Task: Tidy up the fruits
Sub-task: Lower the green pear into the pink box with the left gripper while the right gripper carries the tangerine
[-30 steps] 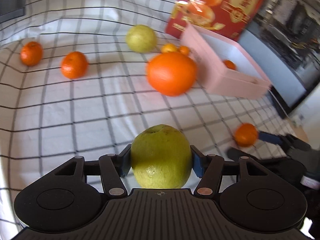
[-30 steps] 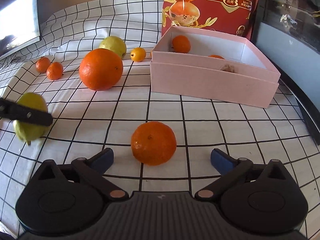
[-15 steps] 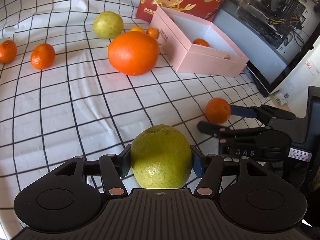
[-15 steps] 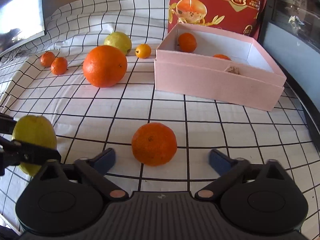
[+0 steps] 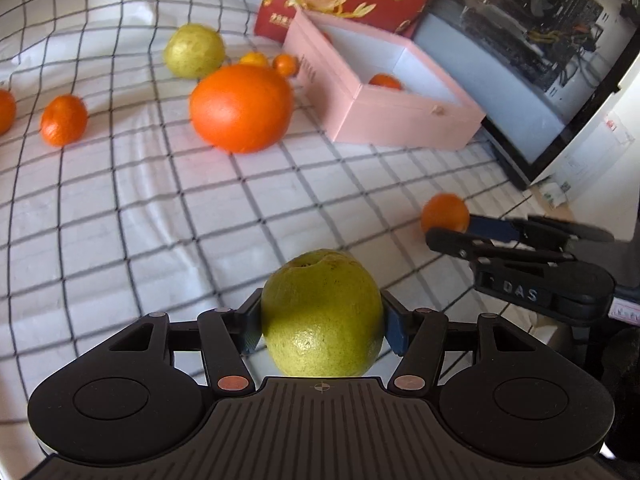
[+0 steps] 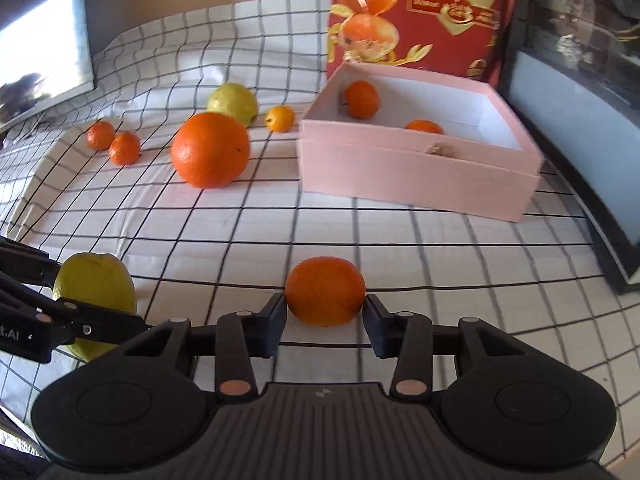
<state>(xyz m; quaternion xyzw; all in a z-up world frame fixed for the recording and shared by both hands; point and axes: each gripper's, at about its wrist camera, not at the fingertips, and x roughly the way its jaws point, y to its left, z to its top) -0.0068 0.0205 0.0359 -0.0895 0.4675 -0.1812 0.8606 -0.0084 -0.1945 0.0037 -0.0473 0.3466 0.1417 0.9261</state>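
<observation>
My left gripper (image 5: 322, 326) is shut on a green pear (image 5: 322, 314) and holds it above the checked cloth; the pear also shows in the right wrist view (image 6: 96, 292). My right gripper (image 6: 325, 318) is shut on a small mandarin (image 6: 325, 291), seen too in the left wrist view (image 5: 445, 213). A pink box (image 6: 416, 176) ahead holds two mandarins (image 6: 362, 99). A big orange (image 6: 211, 149), a second green pear (image 6: 233, 101), a tiny kumquat (image 6: 280, 118) and two small mandarins (image 6: 125, 147) lie on the cloth to the left.
A red printed fruit bag (image 6: 420, 20) stands behind the box. A dark glass-sided computer case (image 6: 580, 120) stands to the right of the box. The checked cloth (image 6: 400, 240) covers the table. A dark screen (image 6: 40, 68) is at the far left.
My right gripper's fingers closed onto the mandarin that lay between them. My left gripper kept the pear and swung its view back left, toward the box.
</observation>
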